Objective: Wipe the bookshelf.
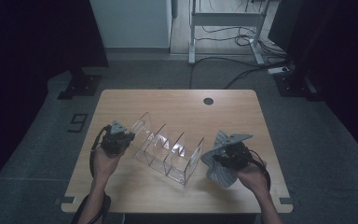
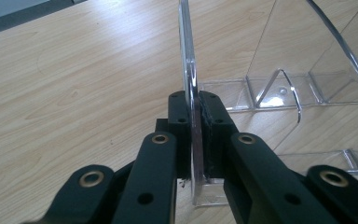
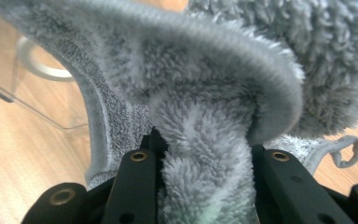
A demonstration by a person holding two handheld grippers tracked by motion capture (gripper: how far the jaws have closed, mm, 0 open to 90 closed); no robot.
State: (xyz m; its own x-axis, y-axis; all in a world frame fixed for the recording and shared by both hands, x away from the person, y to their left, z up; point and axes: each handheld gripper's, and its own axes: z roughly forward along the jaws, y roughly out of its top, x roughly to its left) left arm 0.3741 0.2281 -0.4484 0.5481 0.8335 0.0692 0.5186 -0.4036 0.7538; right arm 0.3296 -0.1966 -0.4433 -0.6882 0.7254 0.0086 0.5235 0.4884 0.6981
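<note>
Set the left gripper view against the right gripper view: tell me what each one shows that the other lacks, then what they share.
Left gripper view alone: the left tongs shut on the thin upright end wall of the clear plastic divider rack, whose other compartments stretch away to the right.

Right gripper view alone: the right tongs shut on a bunched fold of the fluffy grey cloth, with a small loop at its edge.

Both: the light wooden table and some of the clear rack.

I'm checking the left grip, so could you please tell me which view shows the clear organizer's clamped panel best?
The left gripper view: the left gripper pinches the clear organizer panel edge-on. The high view shows its whole shape; the right gripper view, a corner.
</note>
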